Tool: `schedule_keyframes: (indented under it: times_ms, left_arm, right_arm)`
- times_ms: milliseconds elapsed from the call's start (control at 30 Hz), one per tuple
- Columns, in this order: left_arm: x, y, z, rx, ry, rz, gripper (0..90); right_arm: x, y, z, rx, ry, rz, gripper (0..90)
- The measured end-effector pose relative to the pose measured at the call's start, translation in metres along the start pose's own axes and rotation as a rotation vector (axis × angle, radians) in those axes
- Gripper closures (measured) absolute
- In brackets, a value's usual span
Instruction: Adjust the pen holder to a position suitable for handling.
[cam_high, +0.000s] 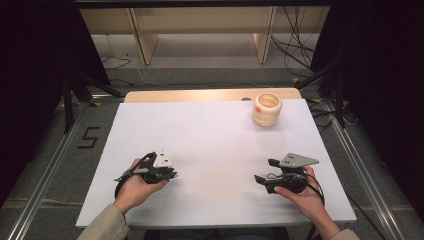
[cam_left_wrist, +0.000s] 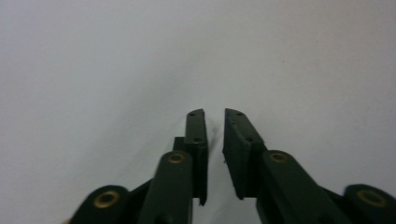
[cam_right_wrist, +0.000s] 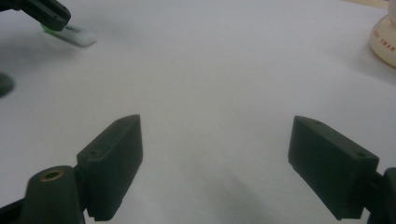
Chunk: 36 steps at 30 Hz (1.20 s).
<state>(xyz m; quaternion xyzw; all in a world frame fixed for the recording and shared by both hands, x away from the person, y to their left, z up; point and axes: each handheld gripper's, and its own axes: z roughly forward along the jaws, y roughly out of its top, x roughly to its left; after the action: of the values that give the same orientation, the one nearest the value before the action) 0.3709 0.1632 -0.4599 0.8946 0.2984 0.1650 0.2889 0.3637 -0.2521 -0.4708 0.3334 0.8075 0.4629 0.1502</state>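
High view: the left gripper (cam_high: 172, 174) is resting clenched with nothing between its jaws, and the right gripper (cam_high: 265, 171) is lying released, on a white table (cam_high: 210, 135). A cream ribbed tape roll (cam_high: 267, 109) is standing at the far right, well apart. The right gripper view is catching a small white-and-green flat stick (cam_right_wrist: 70, 33) beside the left gripper.

The left gripper (cam_high: 167, 175) is held low in the left hand (cam_high: 135, 187), its jaws drawn nearly together with nothing between them. The right gripper (cam_high: 265, 171) is held in the right hand (cam_high: 300, 192), its jaws spread wide and empty.
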Motion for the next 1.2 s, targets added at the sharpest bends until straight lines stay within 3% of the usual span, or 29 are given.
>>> schedule_keyframes:
  times_ms: [67,200,467,1200]
  left_arm:
    - [-0.002,0.0,0.003,0.013,0.004,-0.004,88.5]
    - [-0.005,0.0,0.012,0.03,0.007,-0.015,89.4]
    - [-0.01,0.001,0.024,0.068,0.012,0.017,89.5]
    - [0.0,0.007,0.033,0.054,0.067,-0.009,89.6]
  right_arm:
    - [0.0,0.0,0.0,0.001,0.0,-0.001,18.5]
    - [0.001,0.0,0.0,-0.002,0.001,0.003,18.5]
    - [0.001,0.0,0.0,-0.001,0.003,0.0,18.5]
    - [0.001,0.0,0.0,0.0,0.006,-0.003,18.5]
